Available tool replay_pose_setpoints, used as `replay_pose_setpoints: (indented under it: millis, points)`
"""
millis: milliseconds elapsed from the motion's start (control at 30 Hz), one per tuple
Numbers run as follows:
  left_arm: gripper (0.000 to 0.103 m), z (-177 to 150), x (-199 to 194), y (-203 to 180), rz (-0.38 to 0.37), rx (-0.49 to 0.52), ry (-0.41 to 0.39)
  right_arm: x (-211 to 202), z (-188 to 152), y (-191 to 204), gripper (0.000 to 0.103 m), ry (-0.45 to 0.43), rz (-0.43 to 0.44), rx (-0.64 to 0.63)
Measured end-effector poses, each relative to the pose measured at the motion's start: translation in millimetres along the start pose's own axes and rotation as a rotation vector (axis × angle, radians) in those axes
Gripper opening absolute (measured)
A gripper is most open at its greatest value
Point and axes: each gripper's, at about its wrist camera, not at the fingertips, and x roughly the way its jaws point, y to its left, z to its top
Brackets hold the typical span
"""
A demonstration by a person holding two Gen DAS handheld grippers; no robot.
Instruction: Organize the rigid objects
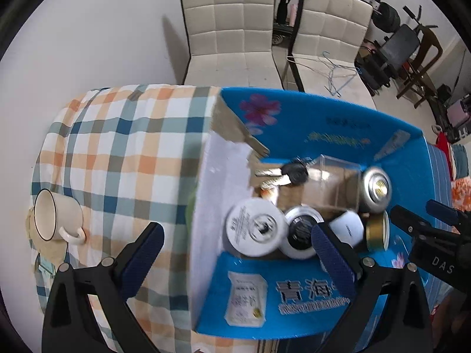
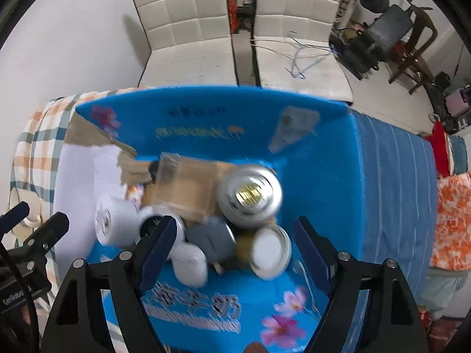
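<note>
An open blue cardboard box (image 1: 323, 123) (image 2: 323, 153) stands on the checked tablecloth. Inside lie a silver can (image 1: 376, 189) (image 2: 250, 195), a white jar (image 1: 256, 229) (image 2: 114, 225), a black-lidded jar (image 1: 301, 232), a gold tin (image 1: 378, 232) (image 2: 268, 251), a white case (image 1: 347, 228) (image 2: 190, 261), a grey plug (image 2: 213, 239), keys (image 1: 282, 176) and a clear box (image 1: 326, 182) (image 2: 182, 182). My left gripper (image 1: 238, 253) is open and empty over the box's left wall. My right gripper (image 2: 232, 247) is open and empty above the box's contents.
A white mug (image 1: 54, 220) stands on the checked cloth (image 1: 117, 147) at the left. Two white chairs (image 1: 229, 29) (image 2: 188, 29) stand behind the table. Gym gear (image 1: 406, 47) is at the far right. A striped blue cloth (image 2: 394, 191) lies right of the box.
</note>
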Motion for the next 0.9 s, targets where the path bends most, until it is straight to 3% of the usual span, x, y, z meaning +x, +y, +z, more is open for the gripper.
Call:
replay_pose_setpoints:
  millis: [400,800,900]
  points:
    - [0.103,-29.5,-51.3,-32.0,0.017,0.039,-0.045,-48.5,-38.8,-20.2,0.084,-0.055,0.045,0.038]
    - [0.103,-67.5,-164.6,-52.2,0.043,0.027,-0.209,-171.3,-100.8,-47.9,0.084,-0.221,0.074,0.074]
    - [0.103,-75.3,-186.2,-52.2,0.06,0.019,-0.237,-200.7,-118.6,-56.5,0.09,-0.26,0.086,0.075]
